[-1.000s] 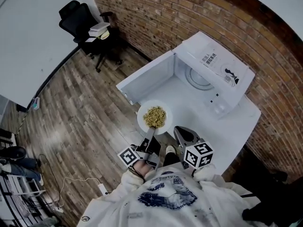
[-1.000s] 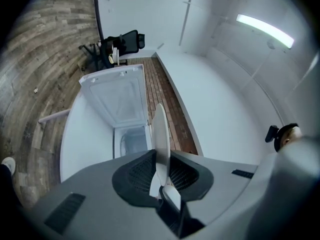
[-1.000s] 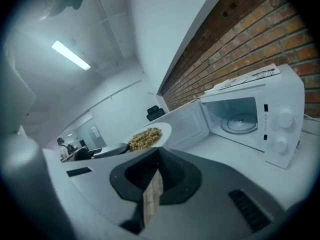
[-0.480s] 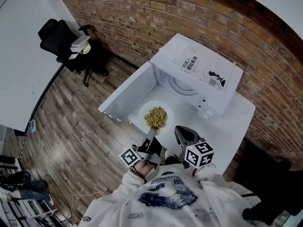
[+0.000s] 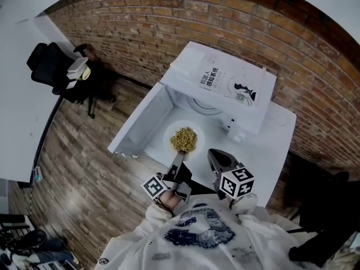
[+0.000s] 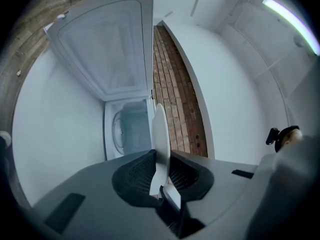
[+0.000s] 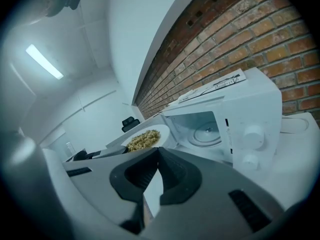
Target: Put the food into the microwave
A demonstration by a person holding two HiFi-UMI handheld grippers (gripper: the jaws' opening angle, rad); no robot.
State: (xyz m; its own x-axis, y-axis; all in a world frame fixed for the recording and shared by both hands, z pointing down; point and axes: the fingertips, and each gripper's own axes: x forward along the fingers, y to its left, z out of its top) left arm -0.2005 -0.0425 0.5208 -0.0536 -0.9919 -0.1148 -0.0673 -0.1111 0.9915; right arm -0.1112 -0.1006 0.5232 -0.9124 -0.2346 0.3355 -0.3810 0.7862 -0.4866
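Observation:
A white plate [image 5: 183,139] heaped with yellowish food [image 5: 184,139] hangs in front of the open white microwave [image 5: 225,83]. My left gripper [image 5: 179,157] is shut on the plate's near rim; in the left gripper view the plate [image 6: 160,129] stands edge-on between the pads [image 6: 145,169]. The microwave door [image 5: 138,125] swings out to the left, and the glass turntable [image 5: 205,107] shows inside the cavity. My right gripper [image 5: 216,155] hovers just right of the plate, shut and holding nothing. The right gripper view shows the plate [image 7: 145,139] to the left of its jaws [image 7: 158,154].
The microwave stands on a white table [image 5: 273,145] against a brick wall [image 5: 169,21]. Two round knobs [image 7: 252,134] sit on its right front panel. A black office chair [image 5: 53,66] stands far left on the wood floor [image 5: 84,167].
Both grippers and the plate have come closer to the microwave; the plate now hangs over the door's inner side, near the cavity's mouth. The left grip on the plate's rim is unchanged.

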